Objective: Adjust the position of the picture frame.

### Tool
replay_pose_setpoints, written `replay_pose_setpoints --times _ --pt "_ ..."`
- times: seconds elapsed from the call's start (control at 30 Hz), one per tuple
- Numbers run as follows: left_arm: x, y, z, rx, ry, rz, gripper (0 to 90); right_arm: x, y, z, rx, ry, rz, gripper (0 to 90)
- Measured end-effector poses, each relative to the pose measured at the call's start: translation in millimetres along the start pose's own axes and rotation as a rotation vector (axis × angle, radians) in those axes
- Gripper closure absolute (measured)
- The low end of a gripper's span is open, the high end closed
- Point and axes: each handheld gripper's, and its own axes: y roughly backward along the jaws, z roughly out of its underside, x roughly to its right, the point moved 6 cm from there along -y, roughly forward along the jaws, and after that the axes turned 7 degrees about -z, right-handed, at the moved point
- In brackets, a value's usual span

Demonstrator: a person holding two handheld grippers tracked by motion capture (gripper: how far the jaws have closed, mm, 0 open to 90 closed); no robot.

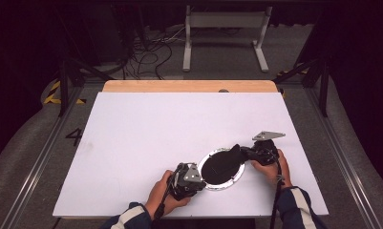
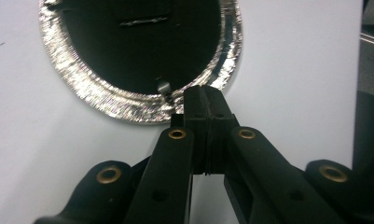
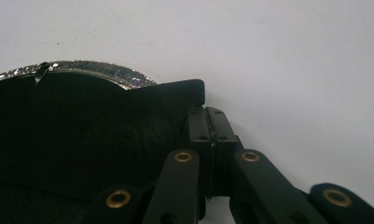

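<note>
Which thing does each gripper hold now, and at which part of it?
The left gripper is shut on the near rim of the foil plate. The right gripper is shut at a corner of the black sheet lying on the plate.

One foil dish [image 1: 237, 177] with a silver rim, lying between the two tongs. One black sheet [image 1: 222, 164] over that dish, its corner at the tip of the right tongs [image 1: 240, 151]. Two tongs altogether, left tongs [image 1: 202, 179] just beside the dish rim. One white board [image 1: 146, 133] beneath both.
</note>
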Motion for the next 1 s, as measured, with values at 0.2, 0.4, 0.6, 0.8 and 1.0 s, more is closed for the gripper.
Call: replay_pose_setpoints --times 0.2,0.4,0.6,0.8,1.0 --pt "-10.9 4.1 5.6 -0.004 0.031 -0.022 90.0 -4.6 3.7 3.8 -0.003 0.007 0.004 90.0" --pt "-9.1 4.7 6.2 0.003 0.019 -0.031 89.9 -5.7 3.3 4.2 -0.002 0.028 0.027 90.0" --pt "4.4 6.2 0.8 0.052 0.002 0.071 90.0 -5.3 3.4 4.3 -0.004 0.038 0.025 90.0" --pt "22.2 -4.5 -6.8 0.057 -0.037 0.098 89.8 -4.9 3.3 4.2 -0.004 0.04 0.021 90.0" --pt "21.0 -10.7 -8.8 0.06 -0.053 0.045 89.8 -4.9 3.2 4.2 -0.004 0.043 0.022 90.0"
